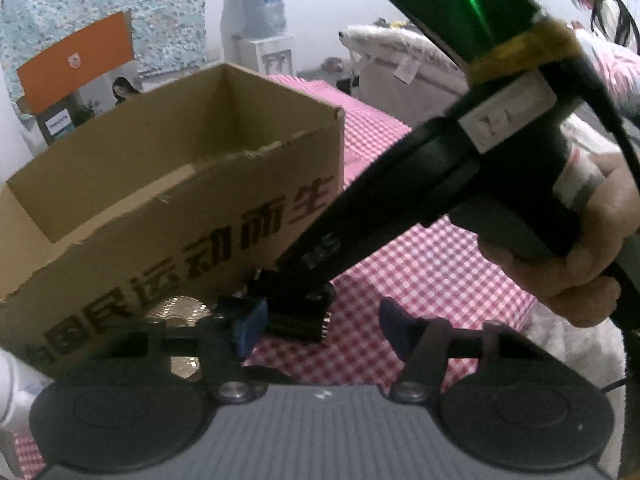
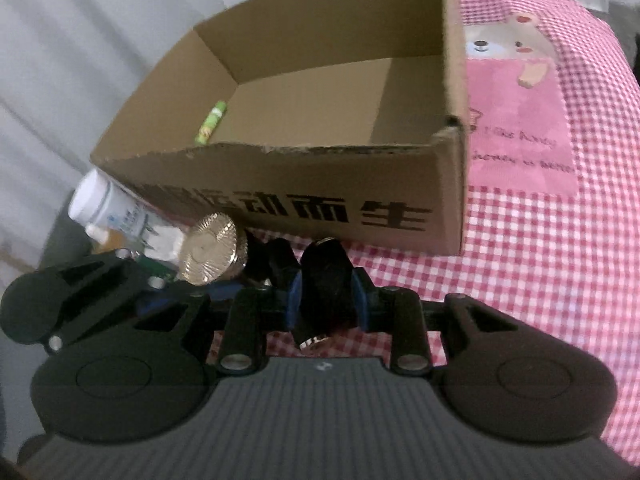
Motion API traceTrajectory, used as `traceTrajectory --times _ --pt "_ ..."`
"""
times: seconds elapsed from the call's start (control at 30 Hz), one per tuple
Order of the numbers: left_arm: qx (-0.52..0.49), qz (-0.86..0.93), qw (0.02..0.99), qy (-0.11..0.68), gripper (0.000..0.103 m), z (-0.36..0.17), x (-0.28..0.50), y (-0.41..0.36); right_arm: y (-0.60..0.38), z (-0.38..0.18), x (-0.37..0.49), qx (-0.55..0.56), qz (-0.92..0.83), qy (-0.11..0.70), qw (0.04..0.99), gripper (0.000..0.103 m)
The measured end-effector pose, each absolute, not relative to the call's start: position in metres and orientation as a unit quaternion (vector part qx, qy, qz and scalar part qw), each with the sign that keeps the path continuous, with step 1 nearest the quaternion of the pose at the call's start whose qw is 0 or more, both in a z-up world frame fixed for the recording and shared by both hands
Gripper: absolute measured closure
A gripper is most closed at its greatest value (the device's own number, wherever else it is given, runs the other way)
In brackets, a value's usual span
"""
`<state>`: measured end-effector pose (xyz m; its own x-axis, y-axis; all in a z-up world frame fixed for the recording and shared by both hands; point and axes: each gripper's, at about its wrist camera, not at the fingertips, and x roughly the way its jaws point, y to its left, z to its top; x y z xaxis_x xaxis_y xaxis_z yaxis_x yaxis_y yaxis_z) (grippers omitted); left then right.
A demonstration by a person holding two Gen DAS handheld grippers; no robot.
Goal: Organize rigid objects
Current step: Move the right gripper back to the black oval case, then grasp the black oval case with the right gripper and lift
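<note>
Surface: pink-and-white checked cloth point(image 2: 520, 280), with a bear print panel beyond the box's right corner.
Box: open cardboard box point(image 2: 280, 184) on the cloth, black printed characters along its near wall, torn top edge.
Box contents: 1 green tube point(image 2: 211, 122) lying on the floor by the left wall; the rest of the floor in view is bare cardboard.
Right gripper point(image 2: 326, 300): jaws drawn close, blue pads pressing both sides of a black cylinder point(image 2: 326, 280) with a brass-coloured end facing the camera. Held just in front of the box's near wall, low over the cloth.
Left gripper point(image 1: 320, 320): jaws part open, nothing pressed between the pads; its left blue pad sits against the black block at the right gripper's tip. Whether it touches is unclear through blur.
Right hand point(image 1: 592, 248): seen from the left wrist view, wrapped round the right gripper's black handle.
Gold disc point(image 2: 212, 254): ridged round metallic piece, tilted, just outside the box's near-left end, beside the black cylinder.
White bottle point(image 2: 108, 204): lying on its side left of the disc, against the box's left corner.
Background: 2 people visible, 1 far right, 1 behind the box at left; a water dispenser point(image 1: 266, 40) by the wall.
</note>
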<state>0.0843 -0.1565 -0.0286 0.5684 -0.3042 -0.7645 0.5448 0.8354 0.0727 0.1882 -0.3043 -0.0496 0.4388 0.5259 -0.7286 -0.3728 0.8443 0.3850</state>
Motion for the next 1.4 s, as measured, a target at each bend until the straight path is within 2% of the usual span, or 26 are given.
traceTrajectory --times 0.13,0.33,0.5,0.57,0.63,0.83,0.9,0.97,1.27,1.4 --pt "0.150 -0.249 0.866 0.407 0.045 -0.040 0.090 -0.158 -0.297 -0.050 0.190 0.049 0.259 0.458 0.849 0.076" --pt "0.147 -0.257 0.862 0.411 0.045 -0.043 0.089 -0.158 -0.308 -0.056 0.190 0.082 0.257 0.473 0.839 0.079" --pt "0.149 -0.274 0.856 0.412 0.044 -0.045 0.083 -0.162 -0.325 -0.063 0.174 0.127 0.244 0.482 0.832 0.089" --pt "0.153 -0.276 0.856 0.409 0.044 -0.045 0.080 -0.164 -0.334 -0.066 0.165 0.141 0.232 0.483 0.832 0.096" --pt "0.152 -0.279 0.855 0.410 0.044 -0.046 0.078 -0.165 -0.342 -0.070 0.159 0.159 0.225 0.484 0.831 0.096" --pt "0.160 -0.272 0.859 0.403 0.044 -0.047 0.075 -0.166 -0.363 -0.064 0.150 0.198 0.224 0.476 0.827 0.092" --pt "0.159 -0.270 0.862 0.399 0.044 -0.047 0.077 -0.165 -0.362 -0.057 0.153 0.195 0.228 0.465 0.833 0.086" --pt "0.157 -0.269 0.864 0.397 0.044 -0.046 0.081 -0.164 -0.359 -0.051 0.160 0.192 0.233 0.455 0.838 0.072" --pt "0.152 -0.264 0.862 0.406 0.041 -0.046 0.104 -0.163 -0.338 -0.061 0.201 0.195 0.250 0.483 0.817 0.070" --pt "0.141 -0.269 0.858 0.414 0.037 -0.044 0.107 -0.158 -0.337 -0.061 0.202 0.210 0.260 0.494 0.803 0.073"
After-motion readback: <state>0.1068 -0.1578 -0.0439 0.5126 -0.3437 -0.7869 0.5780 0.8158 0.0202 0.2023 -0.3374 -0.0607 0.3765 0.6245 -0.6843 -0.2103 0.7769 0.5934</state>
